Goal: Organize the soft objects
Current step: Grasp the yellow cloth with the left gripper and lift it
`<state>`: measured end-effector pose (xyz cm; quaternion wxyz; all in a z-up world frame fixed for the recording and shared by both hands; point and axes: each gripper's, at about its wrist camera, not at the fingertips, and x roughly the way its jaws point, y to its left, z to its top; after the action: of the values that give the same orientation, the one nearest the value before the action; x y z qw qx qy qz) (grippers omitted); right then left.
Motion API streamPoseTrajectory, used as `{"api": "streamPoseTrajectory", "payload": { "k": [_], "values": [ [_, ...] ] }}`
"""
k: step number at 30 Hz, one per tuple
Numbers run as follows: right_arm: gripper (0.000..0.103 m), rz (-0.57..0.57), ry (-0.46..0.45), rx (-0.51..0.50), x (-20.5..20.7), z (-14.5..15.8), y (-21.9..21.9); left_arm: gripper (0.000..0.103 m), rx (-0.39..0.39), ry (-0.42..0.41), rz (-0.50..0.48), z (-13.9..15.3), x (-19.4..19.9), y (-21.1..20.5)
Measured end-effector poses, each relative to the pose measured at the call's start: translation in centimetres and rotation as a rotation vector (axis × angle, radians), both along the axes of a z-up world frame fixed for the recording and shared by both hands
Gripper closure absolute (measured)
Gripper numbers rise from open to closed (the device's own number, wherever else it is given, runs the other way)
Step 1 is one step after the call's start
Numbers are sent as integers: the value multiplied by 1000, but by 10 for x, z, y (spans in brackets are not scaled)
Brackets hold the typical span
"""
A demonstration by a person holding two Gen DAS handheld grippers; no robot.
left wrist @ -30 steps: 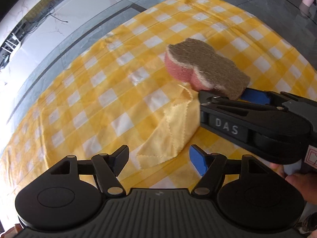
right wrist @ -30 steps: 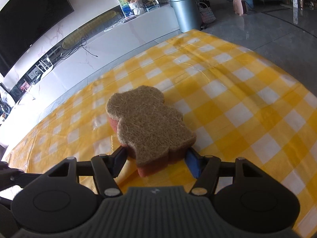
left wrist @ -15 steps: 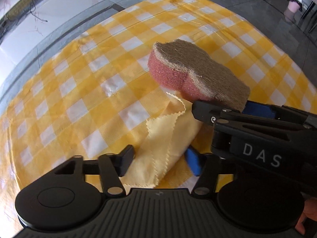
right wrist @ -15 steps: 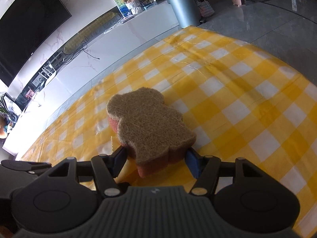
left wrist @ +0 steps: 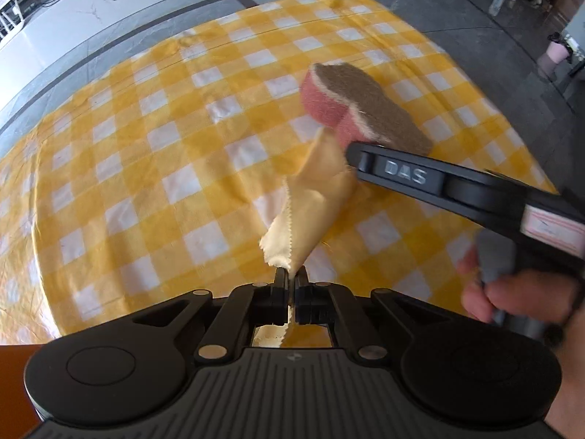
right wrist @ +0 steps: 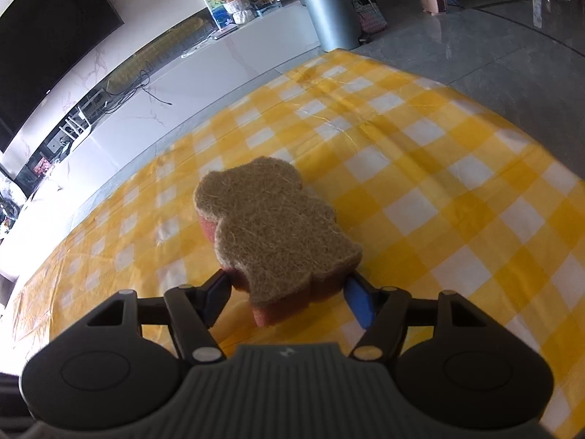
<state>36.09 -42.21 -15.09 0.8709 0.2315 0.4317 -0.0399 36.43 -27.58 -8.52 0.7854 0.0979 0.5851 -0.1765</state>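
My left gripper [left wrist: 291,278] is shut on one corner of a pale yellow cloth [left wrist: 314,201], which rises off the yellow checked tablecloth [left wrist: 164,146] toward the sponge. A pink sponge with a brown scouring top [right wrist: 274,234] sits between the fingers of my right gripper [right wrist: 289,285]. Both pads touch its sides while the jaws are opening slightly. From the left wrist the same sponge [left wrist: 362,106] shows just beyond the cloth, and the cloth's far end is hidden under it. A hand [left wrist: 512,292] holds the right gripper's handle.
The checked tablecloth [right wrist: 438,183] covers the whole table, with grey floor beyond its far edge. A grey bin [right wrist: 329,14], a white low cabinet [right wrist: 219,73] and a dark screen [right wrist: 47,36] stand well behind the table.
My left gripper has closed on the near corner of the yellow cloth and lifted it. The right gripper and the sponge have stayed in place.
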Motion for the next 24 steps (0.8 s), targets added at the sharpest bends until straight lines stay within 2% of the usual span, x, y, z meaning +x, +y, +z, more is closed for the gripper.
{"api": "streamPoseTrajectory", "payload": {
  "k": [7,10,13,16,19,20,21,23,24],
  "values": [
    [38,70,6,-120,-15,15,15,100,-149,-89,29,51,-72,29],
    [38,98,38,-192,-37,16,24,100,-235,-118,72,57,-109,50],
    [38,143,100,-262,-58,16,30,100,-285,-140,100,56,-142,60],
    [37,180,117,-287,-76,18,33,100,-311,-182,99,53,-167,57],
    [34,184,172,-253,-91,9,32,100,-276,-223,102,46,-183,50],
    [30,193,167,-263,-95,8,32,100,-261,-224,103,41,-186,48],
    [19,203,163,-285,-97,8,33,100,-249,-212,109,34,-187,47],
    [7,203,158,-346,-96,8,33,99,-256,-166,130,21,-187,49],
    [7,207,136,-370,-96,8,33,99,-264,-136,143,14,-184,51]
  ]
}}
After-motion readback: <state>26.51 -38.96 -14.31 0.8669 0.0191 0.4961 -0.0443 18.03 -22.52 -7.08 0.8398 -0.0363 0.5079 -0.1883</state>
